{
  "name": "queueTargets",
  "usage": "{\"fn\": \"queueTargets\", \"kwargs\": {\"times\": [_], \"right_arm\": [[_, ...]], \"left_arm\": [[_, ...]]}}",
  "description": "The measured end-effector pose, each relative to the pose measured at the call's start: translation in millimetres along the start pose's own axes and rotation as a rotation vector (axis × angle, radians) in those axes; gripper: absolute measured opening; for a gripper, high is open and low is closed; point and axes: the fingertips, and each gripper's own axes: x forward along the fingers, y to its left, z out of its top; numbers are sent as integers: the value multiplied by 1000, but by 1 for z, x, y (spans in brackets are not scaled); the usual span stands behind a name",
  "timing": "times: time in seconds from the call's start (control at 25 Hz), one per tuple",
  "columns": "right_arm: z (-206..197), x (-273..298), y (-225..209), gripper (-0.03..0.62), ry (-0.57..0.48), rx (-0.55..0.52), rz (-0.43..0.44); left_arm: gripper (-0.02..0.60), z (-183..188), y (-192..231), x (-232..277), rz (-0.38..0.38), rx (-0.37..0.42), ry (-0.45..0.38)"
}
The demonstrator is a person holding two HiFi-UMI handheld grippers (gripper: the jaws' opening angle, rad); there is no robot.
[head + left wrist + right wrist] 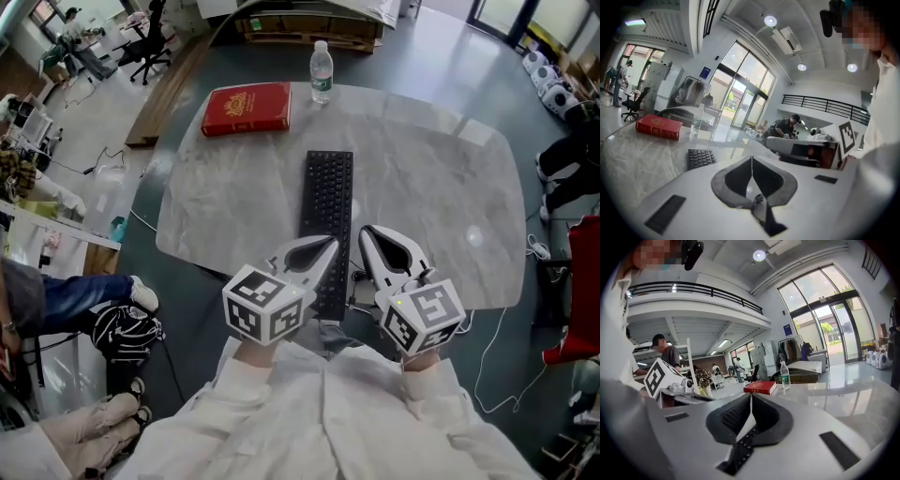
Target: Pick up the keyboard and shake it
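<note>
Approach step, pick-up not yet made: black keyboard flat on marble tabletop, left gripper and right gripper at its near end, jaws clenched on nothing; next, probably, opening to clasp its edges.

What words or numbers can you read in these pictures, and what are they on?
No text here can be read for sure.
Red book: gold print on the cover, too blurred to read.
Water bottle: label too small to read.
Keyboard: key letters too small to read.
Blue sign beside the big windows: too small to read.
Marker cubes: black-and-white square patterns, no words.
</note>
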Motion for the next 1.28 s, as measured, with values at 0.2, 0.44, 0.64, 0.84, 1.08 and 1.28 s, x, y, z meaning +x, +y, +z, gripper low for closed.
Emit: {"fn": "queueTargets", "kwargs": {"times": [0.2, 0.44, 0.64, 0.84, 1.08, 1.28], "right_arm": [[-4, -1, 1, 31, 15, 9, -18], [-12, 1, 1, 31, 38, 26, -32], [-18, 3, 1, 31, 57, 39, -37], [-29, 4, -2, 31, 75, 61, -46], [-39, 3, -6, 32, 94, 76, -63], [-50, 0, -5, 32, 120, 92, -65]], "left_arm": [[14, -2, 3, -1, -12, -5, 8], [14, -7, 8, -2, -22, -24, 25], [14, -16, 10, -3, -32, -41, 53], [14, -25, 12, 0, -45, -54, 72], [14, -34, 15, 1, -54, -65, 89], [14, -43, 14, 2, -66, -74, 108]]}}
